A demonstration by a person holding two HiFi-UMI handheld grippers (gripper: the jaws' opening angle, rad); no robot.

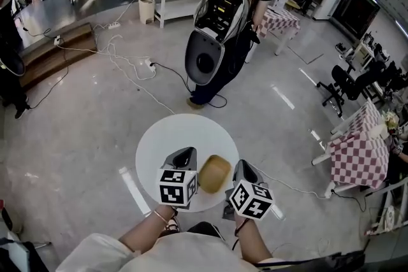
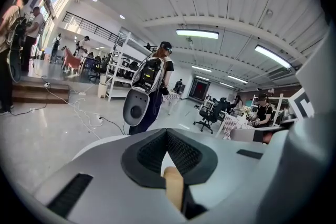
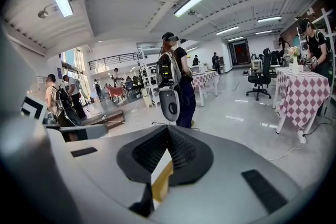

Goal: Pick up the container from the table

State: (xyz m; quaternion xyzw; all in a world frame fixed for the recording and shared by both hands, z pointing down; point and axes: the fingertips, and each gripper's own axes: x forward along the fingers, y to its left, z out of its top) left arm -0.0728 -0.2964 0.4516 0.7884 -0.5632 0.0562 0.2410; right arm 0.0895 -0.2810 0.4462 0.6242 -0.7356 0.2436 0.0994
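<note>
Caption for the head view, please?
Both shut, left claw and right claw flank a tan container over a table.

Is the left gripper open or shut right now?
Shut: the left gripper shows its jaws pressed together at the tips in its own view.

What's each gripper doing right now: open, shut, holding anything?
Left gripper: shut, holding nothing.
Right gripper: shut, holding nothing.
The container sits on the table between the two.

person with backpack standing | checkered table right | office chair | floor cables
</note>
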